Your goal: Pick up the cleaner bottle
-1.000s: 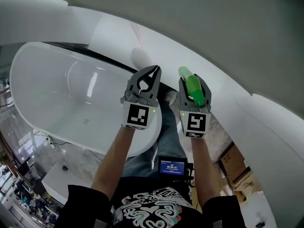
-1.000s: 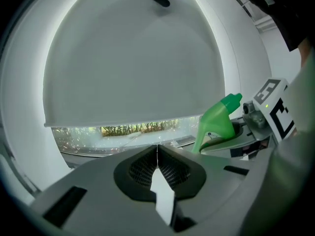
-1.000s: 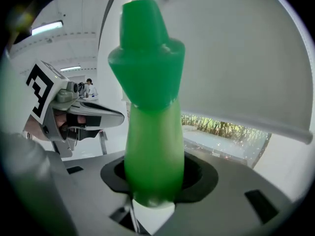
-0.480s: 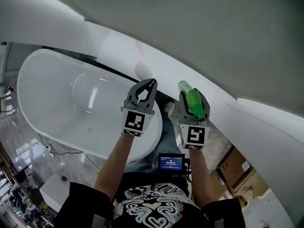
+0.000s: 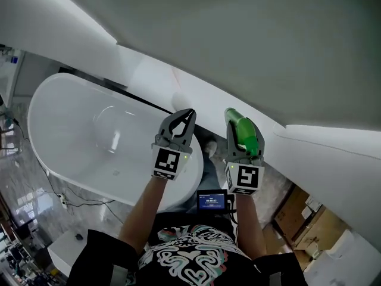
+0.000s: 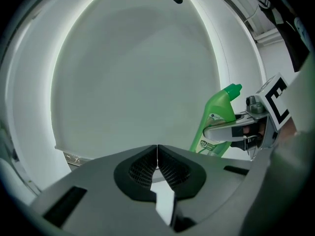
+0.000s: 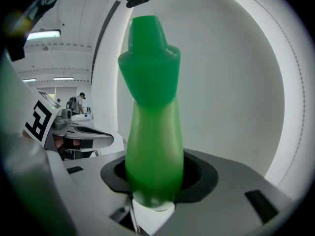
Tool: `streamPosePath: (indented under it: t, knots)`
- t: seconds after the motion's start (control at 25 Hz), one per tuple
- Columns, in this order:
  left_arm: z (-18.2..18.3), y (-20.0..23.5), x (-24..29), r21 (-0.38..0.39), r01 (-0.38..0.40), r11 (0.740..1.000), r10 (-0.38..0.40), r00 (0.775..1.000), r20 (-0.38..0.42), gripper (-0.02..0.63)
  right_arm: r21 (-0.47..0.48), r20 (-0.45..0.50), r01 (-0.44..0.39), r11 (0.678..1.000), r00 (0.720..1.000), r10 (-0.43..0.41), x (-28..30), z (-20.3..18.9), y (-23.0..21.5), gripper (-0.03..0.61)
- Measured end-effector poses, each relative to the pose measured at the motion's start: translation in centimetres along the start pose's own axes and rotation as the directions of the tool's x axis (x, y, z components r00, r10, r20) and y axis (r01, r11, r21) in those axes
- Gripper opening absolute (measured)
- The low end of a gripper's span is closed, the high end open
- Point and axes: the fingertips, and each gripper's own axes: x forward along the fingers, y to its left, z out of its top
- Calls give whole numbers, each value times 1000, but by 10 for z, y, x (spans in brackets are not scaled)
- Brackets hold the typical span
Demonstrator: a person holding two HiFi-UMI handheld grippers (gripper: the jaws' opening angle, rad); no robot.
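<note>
Black printed shirt nearest, at 6 o'clock in the head view, with 2 bare forearms stretched away from it. Just beyond, between the forearms, small lit screen. Next out, 2 marker cubes, then the tongs themselves, side by side and apart.

Left tongs clenched on nothing, tips pressed together, ribbed pads meeting along 1 line in the left gripper view. Right tongs at 3 o'clock of the left pair, grasping the green cleaner bottle round its body. Held up in the air, neck and angled cap pointing past the tips toward 12 o'clock.

In the right gripper view, cleaner bottle filling the centre, seated between the pads, cap at 12 o'clock, left tongs off at 9 o'clock. In the left gripper view, same bottle at 3 o'clock, label side showing, gripped by the right tongs.

Farther off, white oval bathtub at 9 o'clock of the left tongs, standing on grey marbled floor. Cardboard boxes at 4 o'clock. Farthest, smooth pale wall across 12 o'clock.
</note>
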Motion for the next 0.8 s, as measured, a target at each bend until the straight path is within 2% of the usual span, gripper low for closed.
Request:
streamPosePath:
  t: [0.36, 0.52, 0.8]
  knots:
    - [47, 16, -36, 21, -4, 1000, 2, 997, 72, 15, 2, 87, 24, 1000, 996, -24, -29, 60, 13, 212]
    - [62, 10, -50, 29, -3, 1000, 0, 995, 98, 15, 1, 115, 28, 1000, 993, -28, -51, 75, 19, 212]
    - [79, 1, -75, -39, 45, 998, -43, 998, 48, 15, 0, 166, 22, 1000, 986, -22, -84, 108, 41, 212]
